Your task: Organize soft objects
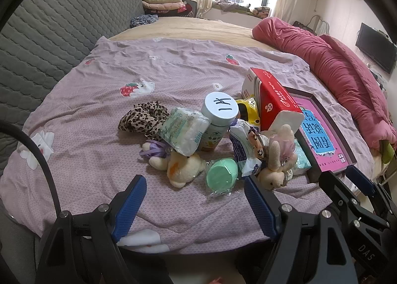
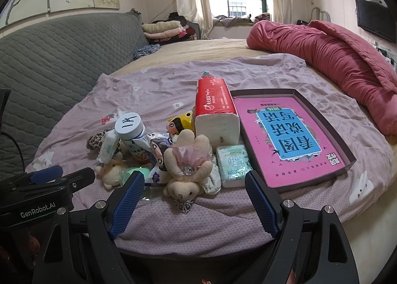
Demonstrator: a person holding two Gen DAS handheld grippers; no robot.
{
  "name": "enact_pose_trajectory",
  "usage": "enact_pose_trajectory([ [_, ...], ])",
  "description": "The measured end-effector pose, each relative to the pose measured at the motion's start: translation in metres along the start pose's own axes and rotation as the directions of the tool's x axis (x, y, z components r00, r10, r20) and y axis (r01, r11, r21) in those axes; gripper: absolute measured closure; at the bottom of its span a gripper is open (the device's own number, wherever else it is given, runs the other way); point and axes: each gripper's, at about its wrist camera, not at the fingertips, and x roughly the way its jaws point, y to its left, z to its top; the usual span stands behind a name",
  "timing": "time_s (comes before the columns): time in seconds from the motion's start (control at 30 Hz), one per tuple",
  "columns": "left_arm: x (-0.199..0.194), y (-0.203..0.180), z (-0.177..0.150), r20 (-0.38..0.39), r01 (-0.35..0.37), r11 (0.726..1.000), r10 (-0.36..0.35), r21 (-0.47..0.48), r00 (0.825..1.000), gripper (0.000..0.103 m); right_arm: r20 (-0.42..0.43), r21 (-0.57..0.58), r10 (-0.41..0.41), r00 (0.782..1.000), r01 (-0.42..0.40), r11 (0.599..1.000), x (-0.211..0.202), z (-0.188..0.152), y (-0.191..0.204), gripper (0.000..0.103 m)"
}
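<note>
Judging by the left wrist view, nothing is sorted: the plush bear (image 1: 182,167) lies mid-frame in the pile, left hand-held gripper (image 1: 194,193) released. Right wrist view: plush rabbit (image 2: 184,174) lies centre, tray (image 2: 348,153) right without soft items, right hand-held gripper (image 2: 194,193) released.

The green round case (image 2: 135,173) sits half hidden behind the right gripper's left finger (image 2: 127,203)

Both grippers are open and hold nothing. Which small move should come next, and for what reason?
Probably ease the right gripper forward and down onto the plush rabbit with the pink bow. It lies nearest, straight between the open jaws, on top of the pile, and the dark tray beside it appears to hold only a pink book. The left gripper can wait.
</note>
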Motion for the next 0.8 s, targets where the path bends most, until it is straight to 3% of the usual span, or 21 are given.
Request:
enact_pose_trajectory([
  [0.57, 0.000, 0.007, 0.003, 0.022, 0.012, 1.000, -0.012, -0.011, 1.000, 0.022, -0.002, -0.001, 0.004, 1.000, -0.004, 1.000, 0.001, -0.001, 0.000, 0.019],
  [0.8, 0.018, 0.021, 0.015, 0.023, -0.002, 1.000, 0.002, -0.022, 1.000, 0.022, -0.026, 0.005, 0.020, 0.999, -0.020, 1.000, 0.012, -0.002, -0.001, 0.019],
])
